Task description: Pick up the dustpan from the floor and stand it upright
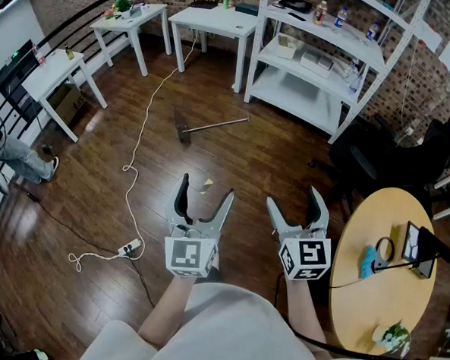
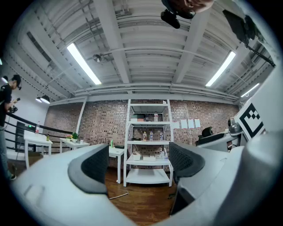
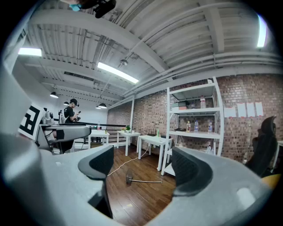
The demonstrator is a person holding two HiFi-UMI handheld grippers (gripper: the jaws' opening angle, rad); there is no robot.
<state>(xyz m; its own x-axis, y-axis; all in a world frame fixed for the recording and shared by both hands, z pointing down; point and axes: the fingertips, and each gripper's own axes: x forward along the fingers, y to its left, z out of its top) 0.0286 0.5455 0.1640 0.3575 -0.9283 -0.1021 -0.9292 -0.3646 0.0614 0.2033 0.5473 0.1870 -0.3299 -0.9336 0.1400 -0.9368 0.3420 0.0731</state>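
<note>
Fingers on left gripper and right gripper gape wide and empty, far from the dark long-handled dustpan lying flat on the wooden floor at twelve o'clock, so a pinch on its thin handle could slip or twist.

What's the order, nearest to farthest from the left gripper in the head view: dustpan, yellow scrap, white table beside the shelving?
From the left gripper:
1. yellow scrap, just ahead of its open jaws.
2. dustpan, lying farther out, slightly left.
3. white table, at the far end.

Long-handled dustpan lies flat on wooden floor.
</note>
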